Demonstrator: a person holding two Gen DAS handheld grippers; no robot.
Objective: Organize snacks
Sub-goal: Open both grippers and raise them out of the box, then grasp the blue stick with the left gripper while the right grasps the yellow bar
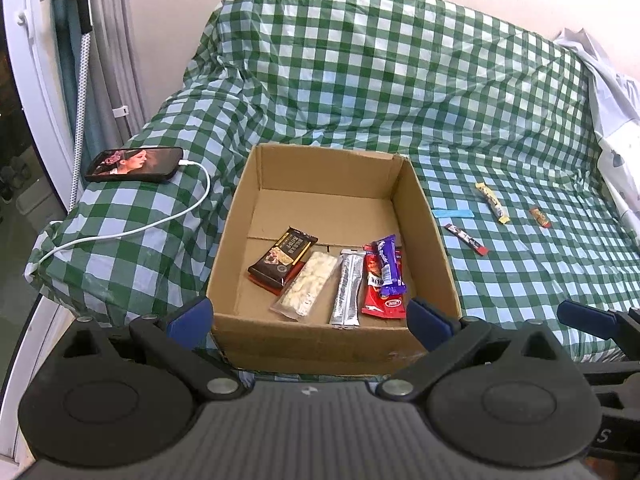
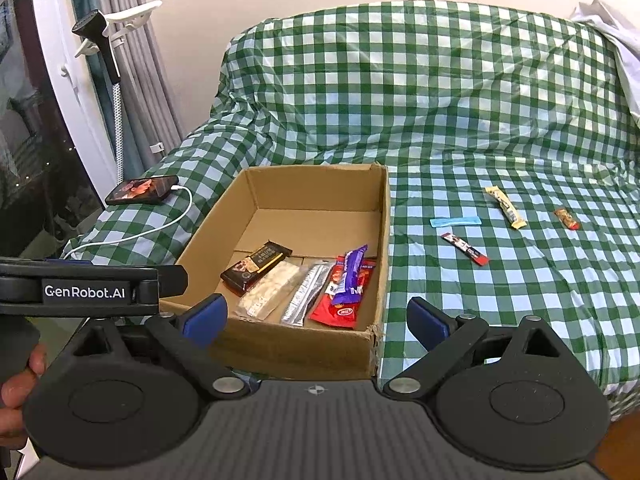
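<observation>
An open cardboard box [image 1: 424, 216] [image 2: 382, 216] sits on a green checked cloth. Inside lie several snacks: a dark brown bar [image 1: 284, 258] [image 2: 256, 266], a clear pack of pale pieces [image 1: 306, 288] [image 2: 268, 288], a silver stick [image 1: 348, 288] [image 2: 306, 294], a red pack [image 1: 376, 304] [image 2: 340, 308] and a purple bar [image 1: 388, 268] [image 2: 352, 276]. On the cloth to the right lie a blue strip [image 1: 452, 213] [image 2: 456, 221], a red-black stick [image 1: 466, 239] [image 2: 464, 248], a yellow bar [image 1: 492, 202] [image 2: 505, 207] and a small orange bar [image 1: 540, 217] [image 2: 566, 218]. My left gripper [image 1: 310, 316] and right gripper [image 2: 316, 318] both stand open and empty before the box's near wall.
A phone [image 1: 136, 164] [image 2: 142, 190] with a white charging cable [image 1: 132, 232] lies left of the box. Curtains and a white frame stand at far left. The cloth rises over a backrest behind. A hand [image 2: 20, 384] holds the left gripper's body at the left edge.
</observation>
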